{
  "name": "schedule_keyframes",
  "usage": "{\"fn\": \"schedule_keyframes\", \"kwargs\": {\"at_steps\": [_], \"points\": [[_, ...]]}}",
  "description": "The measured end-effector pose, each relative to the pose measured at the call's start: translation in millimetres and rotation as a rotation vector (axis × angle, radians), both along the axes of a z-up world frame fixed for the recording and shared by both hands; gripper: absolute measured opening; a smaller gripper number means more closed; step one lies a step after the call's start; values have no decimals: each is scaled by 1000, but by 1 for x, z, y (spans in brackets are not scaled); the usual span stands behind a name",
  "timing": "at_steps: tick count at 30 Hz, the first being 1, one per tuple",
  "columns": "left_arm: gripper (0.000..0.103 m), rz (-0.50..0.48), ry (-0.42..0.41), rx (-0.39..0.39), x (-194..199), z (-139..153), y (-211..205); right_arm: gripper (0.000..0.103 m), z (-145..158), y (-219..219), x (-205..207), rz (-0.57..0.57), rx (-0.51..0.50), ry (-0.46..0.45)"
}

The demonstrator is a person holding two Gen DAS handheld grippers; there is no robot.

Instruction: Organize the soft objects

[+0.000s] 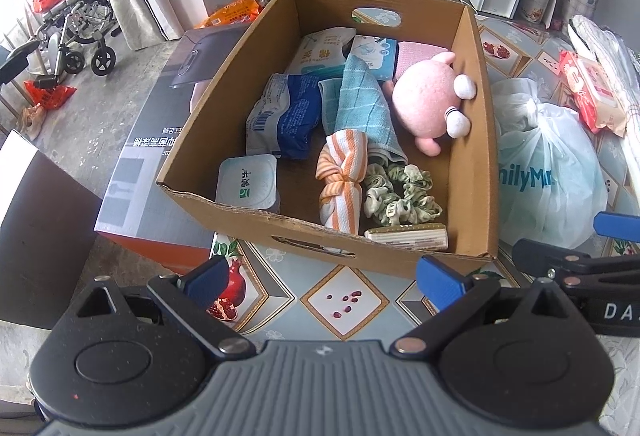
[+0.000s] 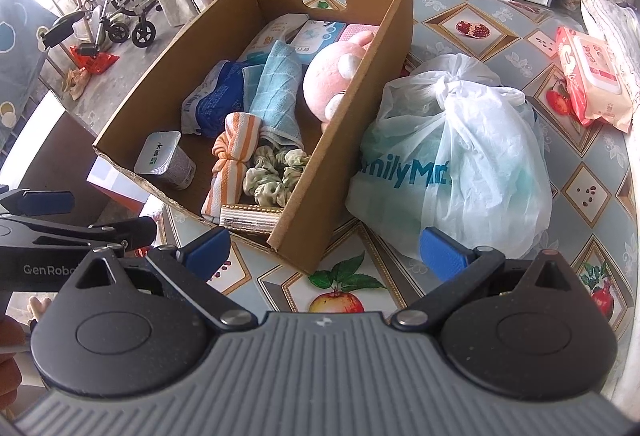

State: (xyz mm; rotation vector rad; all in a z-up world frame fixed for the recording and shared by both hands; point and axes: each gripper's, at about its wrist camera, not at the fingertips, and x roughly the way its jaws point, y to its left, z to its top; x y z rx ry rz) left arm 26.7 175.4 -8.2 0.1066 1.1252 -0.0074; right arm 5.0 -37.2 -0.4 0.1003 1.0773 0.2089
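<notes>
Here both grippers (image 1: 324, 282) (image 2: 324, 250) (jaws apart) face the box (image 1: 472, 155).

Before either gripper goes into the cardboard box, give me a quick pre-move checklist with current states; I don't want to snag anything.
1. Left gripper open and empty: ok.
2. Right gripper open and empty: ok.
3. Both grippers outside the cardboard box, short of its near wall: ok.
4. Soft items reachable from above: pink plush, blue towel, knotted orange striped cloth and green scrunchies lie uncovered: ok.
5. Soft items free of each other: not ok; the blue towel's end overlaps the striped cloth and scrunchies.
6. Space beside the box: not ok on its right; a tied plastic bag sits against that wall.
</notes>
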Motion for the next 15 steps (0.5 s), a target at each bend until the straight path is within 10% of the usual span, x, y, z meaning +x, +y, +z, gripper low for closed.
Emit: {"fn": "schedule_keyframes", "kwargs": {"at_steps": [15], "points": [[99, 10, 11, -13, 2, -3, 4, 101, -3, 2, 2, -10, -5, 18]]}}
